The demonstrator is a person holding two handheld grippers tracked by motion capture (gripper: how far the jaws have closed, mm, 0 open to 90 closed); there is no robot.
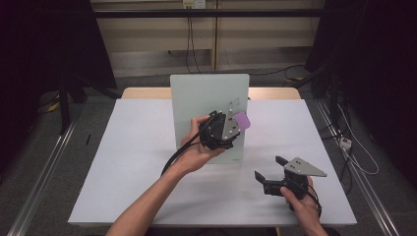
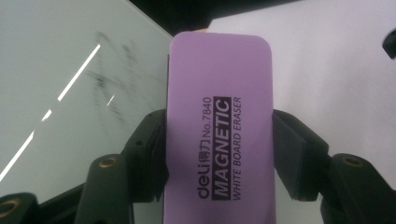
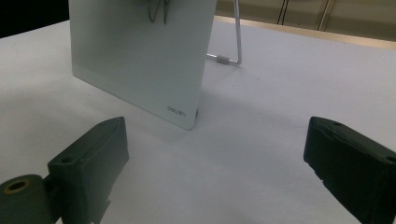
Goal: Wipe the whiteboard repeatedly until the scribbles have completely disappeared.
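Here the left gripper (image 1: 236, 129) jaws clench a purple eraser (image 2: 218, 130) against the upright whiteboard (image 1: 196, 98), while the right gripper (image 1: 270, 169) jaws gape nearby.

The eraser (image 2: 218, 126) is lilac purple with black lettering, 1 word set in purple on a black bar. The board (image 1: 196, 93) is pale greenish white, smudged with grey-black marker streaks. The table (image 1: 137, 162) is white. The left gripper (image 2: 219, 154) and right gripper (image 3: 215, 158) are black.

A white table (image 1: 147, 162) stands between dark curtains (image 1: 44, 44) and floor cables (image 1: 354, 147).
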